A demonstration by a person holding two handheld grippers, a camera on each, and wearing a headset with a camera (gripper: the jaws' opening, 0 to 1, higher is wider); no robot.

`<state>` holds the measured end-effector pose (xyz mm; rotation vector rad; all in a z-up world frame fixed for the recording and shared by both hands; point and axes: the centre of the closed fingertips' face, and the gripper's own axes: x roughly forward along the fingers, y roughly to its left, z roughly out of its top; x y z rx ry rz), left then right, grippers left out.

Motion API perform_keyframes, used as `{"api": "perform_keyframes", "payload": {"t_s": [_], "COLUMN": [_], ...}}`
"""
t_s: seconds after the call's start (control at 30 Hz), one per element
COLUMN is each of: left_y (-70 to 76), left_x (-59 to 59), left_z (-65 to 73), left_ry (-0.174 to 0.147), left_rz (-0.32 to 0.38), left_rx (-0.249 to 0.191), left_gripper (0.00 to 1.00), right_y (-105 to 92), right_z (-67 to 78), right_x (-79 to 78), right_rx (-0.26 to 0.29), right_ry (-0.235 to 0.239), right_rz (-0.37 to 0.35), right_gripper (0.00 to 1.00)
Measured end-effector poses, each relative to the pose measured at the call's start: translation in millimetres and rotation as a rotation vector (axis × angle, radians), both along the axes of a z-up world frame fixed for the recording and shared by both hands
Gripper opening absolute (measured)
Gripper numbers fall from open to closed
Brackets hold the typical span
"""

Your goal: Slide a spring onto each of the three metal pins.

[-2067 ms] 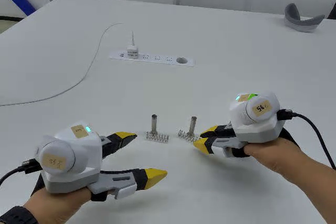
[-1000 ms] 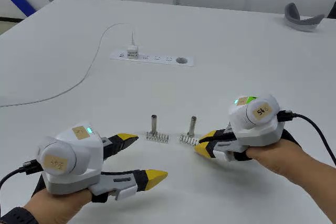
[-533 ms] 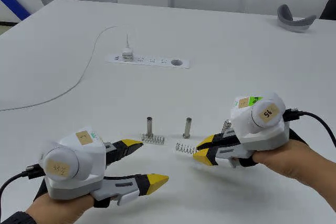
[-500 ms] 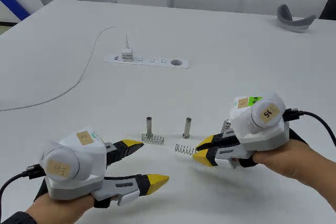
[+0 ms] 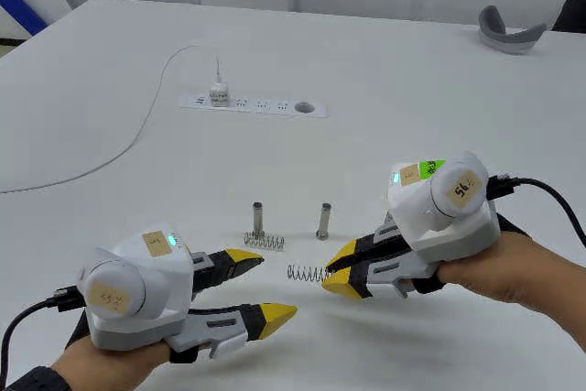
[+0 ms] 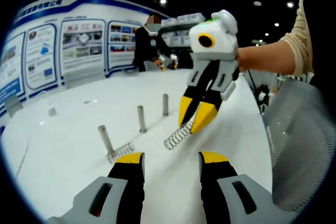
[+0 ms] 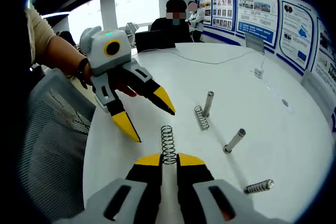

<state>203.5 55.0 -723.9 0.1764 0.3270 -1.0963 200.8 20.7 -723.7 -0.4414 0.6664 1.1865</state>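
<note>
Clamping a thin coiled steel spring (image 7: pixel 168 141) by one end, the right gripper (image 7: pixel 168 160) holds it toward the left gripper (image 7: pixel 155 126), whose jaws gape. Beyond both jaws stand grey metal pins (image 5: pixel 323 221), another spring (image 5: pixel 265 242) at one's foot.

Left gripper (image 5: pixel 275 286) held low at left, jaws spread wide. Right gripper (image 5: pixel 331 274) held opposite, jaws pinched on end of spring (image 5: pixel 305 273).

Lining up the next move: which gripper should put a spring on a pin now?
Right. The right gripper is shut on a spring, its free end near a bare pin. The left gripper is open and empty.
</note>
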Motion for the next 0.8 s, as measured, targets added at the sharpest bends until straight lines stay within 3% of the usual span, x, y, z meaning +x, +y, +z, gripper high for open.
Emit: {"api": "perform_keyframes", "payload": {"t_s": [0.8], "left_y": [-13.4], "left_x": [-12.4], "left_z": [-3.5], "left_ry": [-0.075], "left_rz": [-0.088], "left_rx": [0.055], "left_gripper": [0.15], "right_y": [9.7], "right_z": [-1.9], "right_x": [-17.1], "right_rx": [-0.051], "right_ry": [0.052], "right_rz": [0.081], "right_gripper": [0.12]}}
